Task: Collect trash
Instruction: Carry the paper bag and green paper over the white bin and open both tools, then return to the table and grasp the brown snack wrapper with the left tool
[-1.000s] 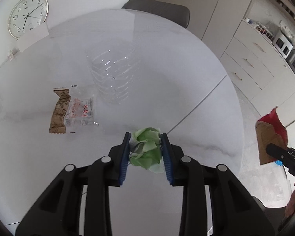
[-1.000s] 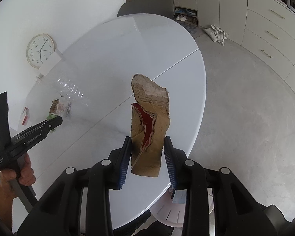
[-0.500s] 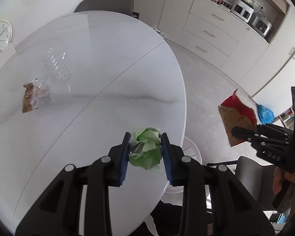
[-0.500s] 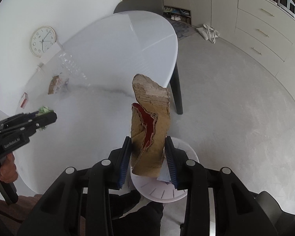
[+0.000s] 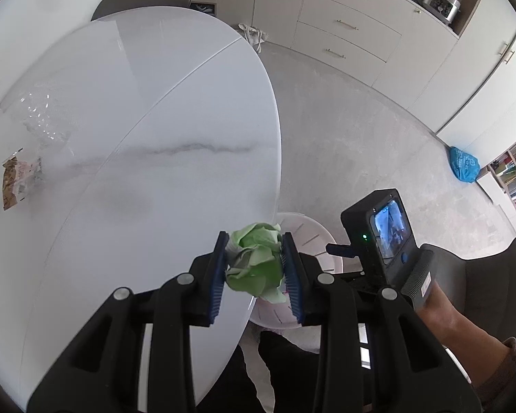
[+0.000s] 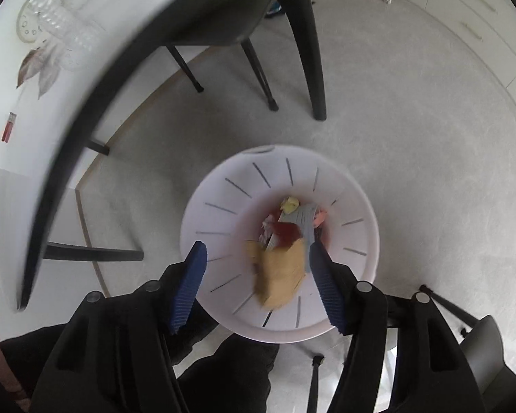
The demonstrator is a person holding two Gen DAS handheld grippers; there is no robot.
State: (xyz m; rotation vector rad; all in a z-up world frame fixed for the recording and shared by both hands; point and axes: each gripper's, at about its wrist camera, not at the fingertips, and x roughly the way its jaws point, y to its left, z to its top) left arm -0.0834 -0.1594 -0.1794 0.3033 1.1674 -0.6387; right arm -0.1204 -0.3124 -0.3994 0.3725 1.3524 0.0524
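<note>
My left gripper point(image 5: 255, 262) is shut on a crumpled green paper ball point(image 5: 255, 265), held above the near edge of the white table point(image 5: 154, 158). My right gripper point(image 6: 258, 282) hangs over the white trash basket point(image 6: 223, 189) on the floor, and its jaws are opening. A brown paper wrapper with a red lining point(image 6: 280, 270) drops blurred between the fingers, free of the pads. The basket holds several scraps of trash. In the left wrist view the basket point(image 5: 309, 237) shows just past the table edge, with the right gripper's body point(image 5: 378, 234) above it.
A clear plastic bottle point(image 5: 41, 124) and a brown snack wrapper point(image 5: 15, 182) lie at the table's far left. Dark table and chair legs point(image 6: 306, 51) stand beyond the basket. A grey chair point(image 5: 492, 275) is at the right, cabinets along the far wall.
The right gripper has sunk from table height down over the basket and its jaws have spread, letting go of the brown wrapper. The left gripper has carried the green ball to the table's edge.
</note>
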